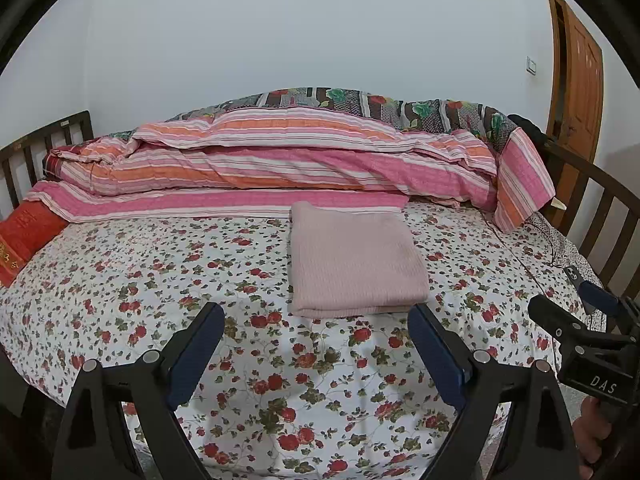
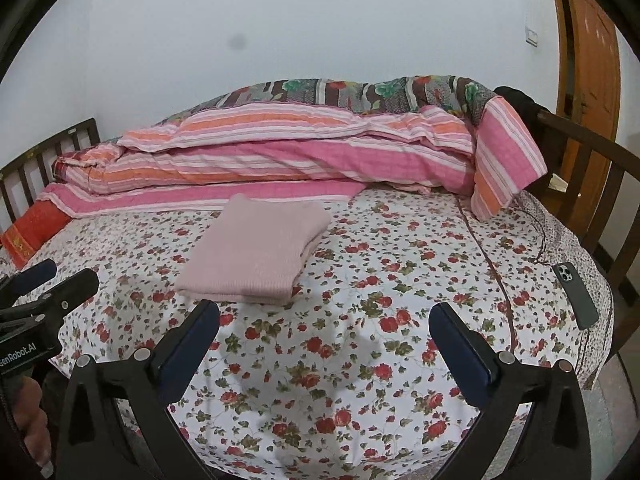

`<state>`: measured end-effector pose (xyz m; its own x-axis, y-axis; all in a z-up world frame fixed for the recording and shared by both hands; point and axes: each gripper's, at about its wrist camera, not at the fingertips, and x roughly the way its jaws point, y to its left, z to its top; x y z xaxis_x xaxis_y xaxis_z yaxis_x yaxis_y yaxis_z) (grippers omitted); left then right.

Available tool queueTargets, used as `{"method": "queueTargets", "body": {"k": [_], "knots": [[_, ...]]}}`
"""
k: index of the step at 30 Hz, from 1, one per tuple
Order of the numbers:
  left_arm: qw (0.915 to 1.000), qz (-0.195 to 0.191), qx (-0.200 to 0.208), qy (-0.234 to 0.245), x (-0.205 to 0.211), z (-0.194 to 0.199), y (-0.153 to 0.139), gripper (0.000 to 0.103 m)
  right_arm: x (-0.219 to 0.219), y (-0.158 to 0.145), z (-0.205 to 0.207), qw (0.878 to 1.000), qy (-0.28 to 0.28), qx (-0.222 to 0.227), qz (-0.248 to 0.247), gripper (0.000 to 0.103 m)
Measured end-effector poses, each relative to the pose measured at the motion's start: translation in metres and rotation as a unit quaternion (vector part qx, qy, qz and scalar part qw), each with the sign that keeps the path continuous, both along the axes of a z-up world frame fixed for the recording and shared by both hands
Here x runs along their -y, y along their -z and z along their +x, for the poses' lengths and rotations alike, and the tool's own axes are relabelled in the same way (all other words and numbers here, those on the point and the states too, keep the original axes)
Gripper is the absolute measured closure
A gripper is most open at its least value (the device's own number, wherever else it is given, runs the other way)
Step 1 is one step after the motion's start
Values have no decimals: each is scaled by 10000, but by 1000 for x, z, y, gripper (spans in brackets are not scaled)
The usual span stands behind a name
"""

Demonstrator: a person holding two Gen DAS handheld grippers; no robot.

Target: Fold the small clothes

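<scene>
A pale pink knitted garment (image 1: 352,264) (image 2: 256,256) lies folded into a neat rectangle on the floral bedsheet (image 1: 160,280) (image 2: 400,280). My left gripper (image 1: 316,312) hovers just in front of its near edge, open, with nothing between the fingers. In the left wrist view my right gripper (image 1: 564,300) shows at the right edge, held by a hand. My right gripper (image 2: 325,308) stands open to the right of the garment's near corner, holding nothing. In the right wrist view the left gripper (image 2: 70,272) shows at the left edge.
A rolled pink and orange striped quilt (image 1: 280,160) (image 2: 280,152) lies along the wall behind the garment. A red pillow (image 1: 24,236) sits at the far left. A phone (image 2: 576,296) lies near the bed's right edge, by the dark wooden rail (image 2: 592,168).
</scene>
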<state>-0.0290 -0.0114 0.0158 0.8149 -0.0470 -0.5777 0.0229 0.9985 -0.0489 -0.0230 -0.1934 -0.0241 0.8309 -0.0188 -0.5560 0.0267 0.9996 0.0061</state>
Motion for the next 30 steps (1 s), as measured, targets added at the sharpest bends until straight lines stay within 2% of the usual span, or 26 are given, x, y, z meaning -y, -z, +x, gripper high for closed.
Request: {"method": "queueTargets", "body": {"k": [30], "knots": [[10000,48,4,81,8,0,0,10,4,-2,0,10000,96,18,-3,1]]}}
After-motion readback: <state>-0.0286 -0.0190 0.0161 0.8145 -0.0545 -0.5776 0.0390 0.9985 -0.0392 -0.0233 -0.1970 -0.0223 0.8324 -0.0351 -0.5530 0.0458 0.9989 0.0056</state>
